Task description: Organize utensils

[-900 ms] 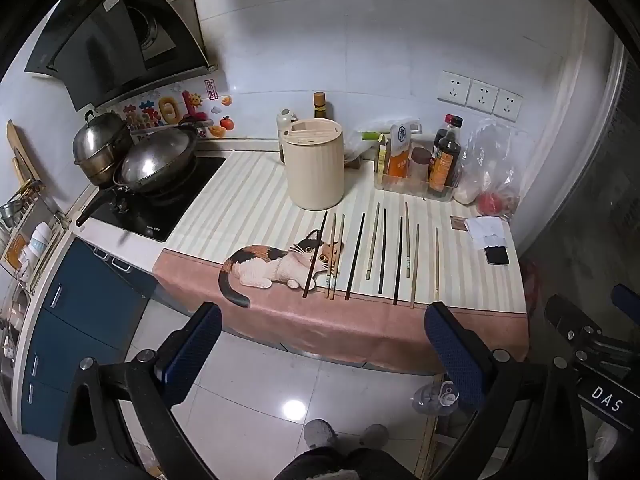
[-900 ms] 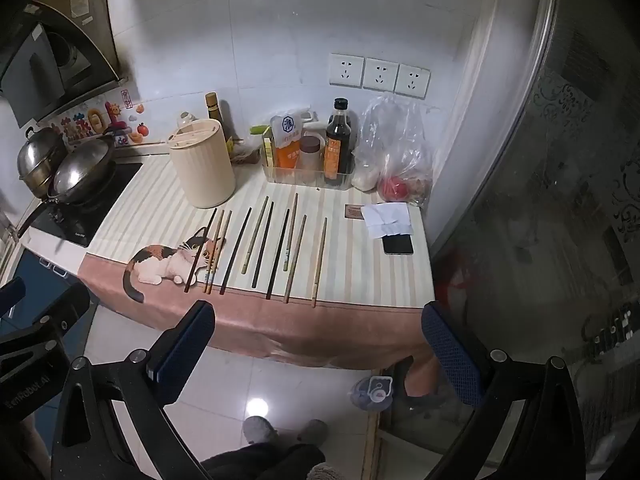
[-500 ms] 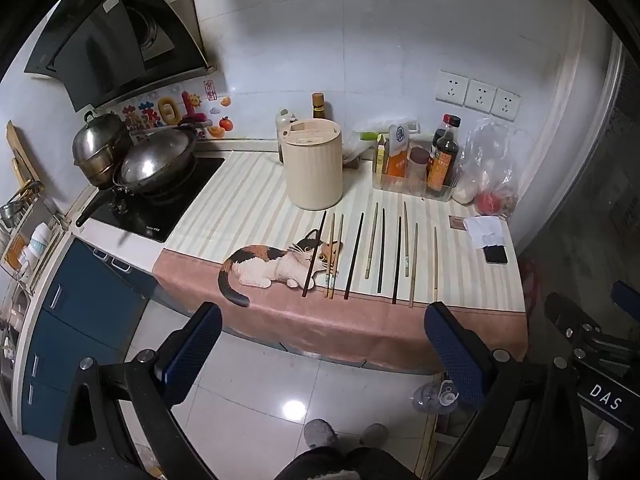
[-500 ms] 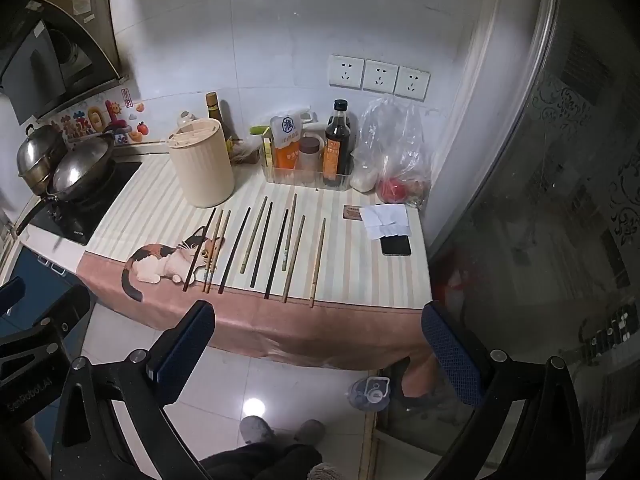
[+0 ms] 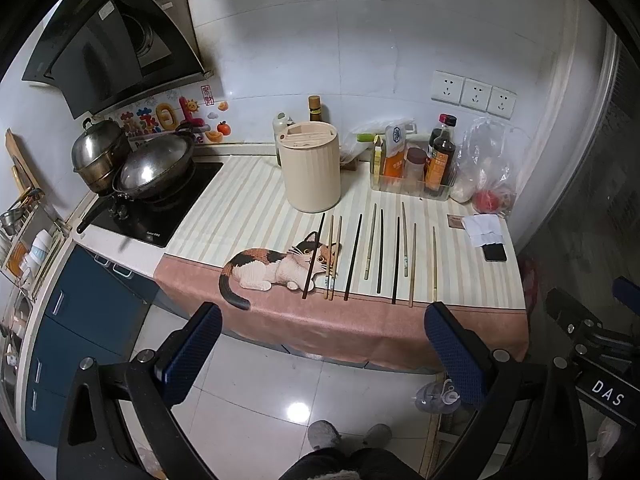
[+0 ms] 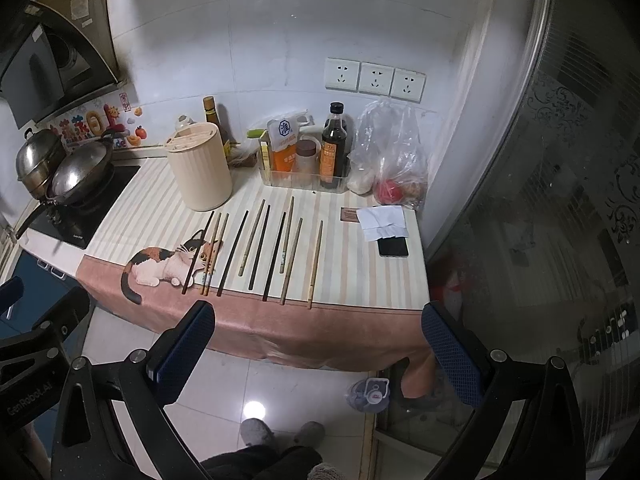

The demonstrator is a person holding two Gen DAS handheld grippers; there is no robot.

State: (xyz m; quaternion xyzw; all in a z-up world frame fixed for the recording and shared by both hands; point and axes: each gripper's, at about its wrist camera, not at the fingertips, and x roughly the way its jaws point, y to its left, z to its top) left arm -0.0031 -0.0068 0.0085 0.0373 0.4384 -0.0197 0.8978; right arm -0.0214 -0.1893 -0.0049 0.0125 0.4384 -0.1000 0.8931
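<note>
Both grippers, left gripper (image 5: 322, 350) and right gripper (image 6: 318, 346), spread wide, empty; the thin chopsticks (image 5: 372, 254) lie close together, so a pinch risks scattering neighbours.

White tiled wall (image 5: 360, 40) with three sockets (image 5: 474, 90) stood ahead of me; glossy floor tiles (image 5: 260, 392) lay below, blue cabinets (image 5: 80, 320) left.

— Any lettering you can make out?
— "DAS" in white on the right gripper (image 5: 606, 392), seen right of the left claw. "GenRobot.AI" runs along the left gripper (image 6: 28, 402), left of the right claw.
— The bottle labels and wall stickers (image 5: 168, 118)?
— Too small or blurred to read.
</note>
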